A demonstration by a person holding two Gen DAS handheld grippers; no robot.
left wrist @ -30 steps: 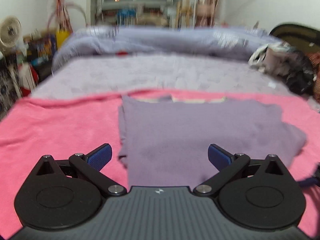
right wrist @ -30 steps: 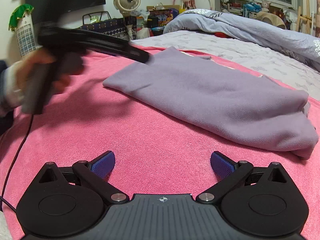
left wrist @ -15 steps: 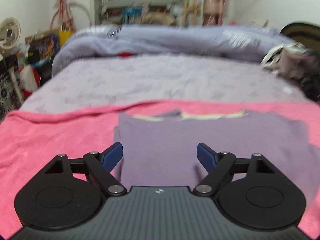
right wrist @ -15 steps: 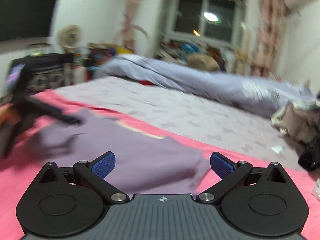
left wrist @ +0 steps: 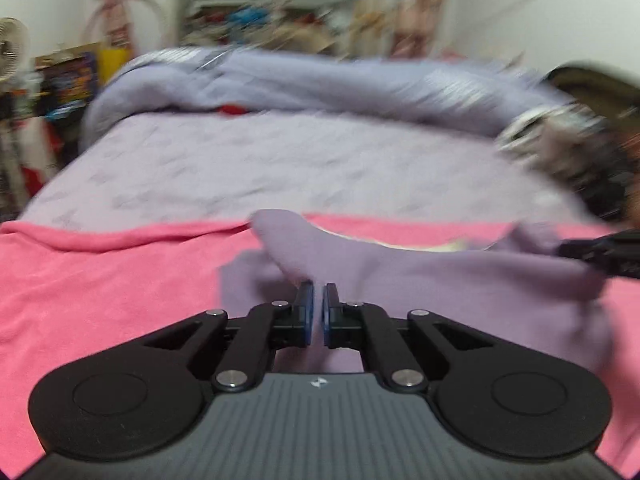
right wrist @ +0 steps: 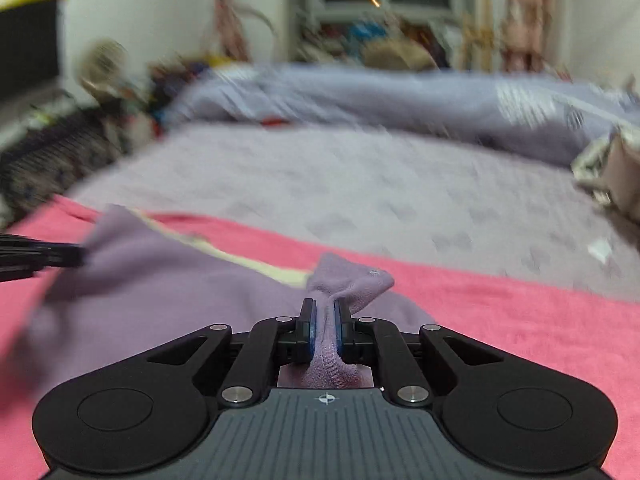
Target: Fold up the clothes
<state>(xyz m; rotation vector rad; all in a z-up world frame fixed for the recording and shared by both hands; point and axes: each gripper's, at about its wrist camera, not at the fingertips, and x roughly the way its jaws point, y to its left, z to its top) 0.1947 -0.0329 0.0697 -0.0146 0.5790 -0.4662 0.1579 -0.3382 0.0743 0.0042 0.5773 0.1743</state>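
the lilac garment (right wrist: 168, 296) looks soft and limp; both claws, left gripper (left wrist: 319, 300) and right gripper (right wrist: 324, 316), have just closed, pinching its near corners.

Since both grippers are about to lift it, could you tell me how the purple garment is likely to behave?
Probably floppy: the purple garment bunches between the right gripper pads. It will likely sag between the two pinches, as the left gripper holds another bunched fold. It looks soft and light.

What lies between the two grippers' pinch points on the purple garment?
Only the purple garment itself spans from left gripper to right gripper, over the pink blanket. The right wrist view shows this best.
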